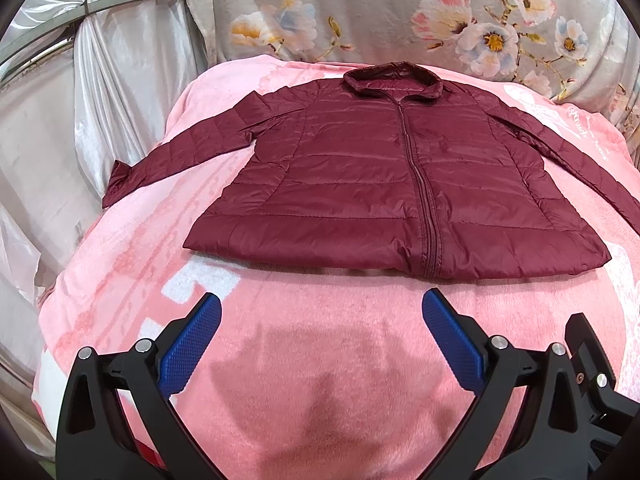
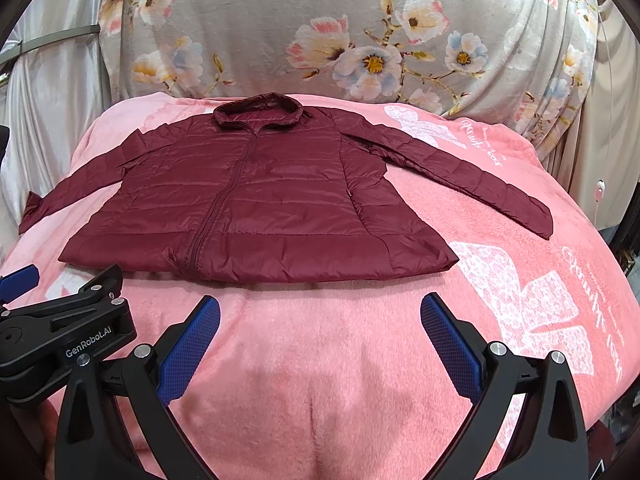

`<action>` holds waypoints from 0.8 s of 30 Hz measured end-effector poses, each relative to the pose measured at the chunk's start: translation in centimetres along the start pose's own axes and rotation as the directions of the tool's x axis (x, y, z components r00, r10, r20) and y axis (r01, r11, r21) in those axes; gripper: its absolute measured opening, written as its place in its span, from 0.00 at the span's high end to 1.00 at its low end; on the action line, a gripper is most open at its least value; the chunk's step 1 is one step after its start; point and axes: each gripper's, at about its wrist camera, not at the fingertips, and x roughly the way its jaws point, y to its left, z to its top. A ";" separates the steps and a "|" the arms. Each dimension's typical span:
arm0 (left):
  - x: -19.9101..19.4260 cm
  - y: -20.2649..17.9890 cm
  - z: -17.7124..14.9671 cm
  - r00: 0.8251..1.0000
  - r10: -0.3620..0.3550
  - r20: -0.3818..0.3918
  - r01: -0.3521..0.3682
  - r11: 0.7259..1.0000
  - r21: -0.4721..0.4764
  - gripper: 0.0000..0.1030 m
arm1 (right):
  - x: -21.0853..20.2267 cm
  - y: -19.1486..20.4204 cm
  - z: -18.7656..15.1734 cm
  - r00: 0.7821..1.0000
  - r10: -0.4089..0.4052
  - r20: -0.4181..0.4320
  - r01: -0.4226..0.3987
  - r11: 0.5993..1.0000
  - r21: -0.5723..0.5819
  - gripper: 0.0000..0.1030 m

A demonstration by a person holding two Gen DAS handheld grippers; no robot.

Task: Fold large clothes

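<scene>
Count: one maroon jacket (image 1: 400,184), two grippers.
Jacket: flat, zipped, sleeves spread, on your pink blanket (image 1: 320,360).
Left gripper (image 1: 321,312): wide open, empty, just short of hem.
Right gripper (image 2: 320,312): same.

Both pictures are bright and clear. The light comes from above and is soft and even. A dim shadow lies on the pink blanket (image 1: 320,380) just in front of the left tongs (image 1: 322,312), and a fainter one in front of the right tongs (image 2: 320,312). The coat (image 1: 380,184) has a soft shine. The silver curtain (image 1: 120,80) shines more. Both views bulge like a ball, so the edges bend. The corners are black.
</scene>
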 end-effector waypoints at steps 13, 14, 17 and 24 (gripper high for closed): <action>-1.2 1.2 0.1 1.000 0.001 -0.003 -0.001 1.000 0.002 0.05 | 0.4 -0.4 -0.3 1.000 0.001 -0.002 -0.001 1.000 0.001 0.05; -1.3 1.3 0.1 1.000 0.001 -0.004 -0.001 1.000 0.002 0.05 | 0.5 -0.5 -0.3 1.000 0.001 -0.001 -0.001 1.000 0.001 0.05; -0.5 0.9 -1.0 1.000 0.003 -0.006 -0.003 1.000 0.001 0.05 | 0.3 0.1 0.0 1.000 0.001 -0.002 -0.001 1.000 0.002 0.05; -0.4 0.8 -1.0 1.000 0.003 -0.007 -0.003 1.000 0.001 0.05 | 0.1 0.2 -0.1 1.000 0.002 -0.002 -0.002 1.000 0.002 0.05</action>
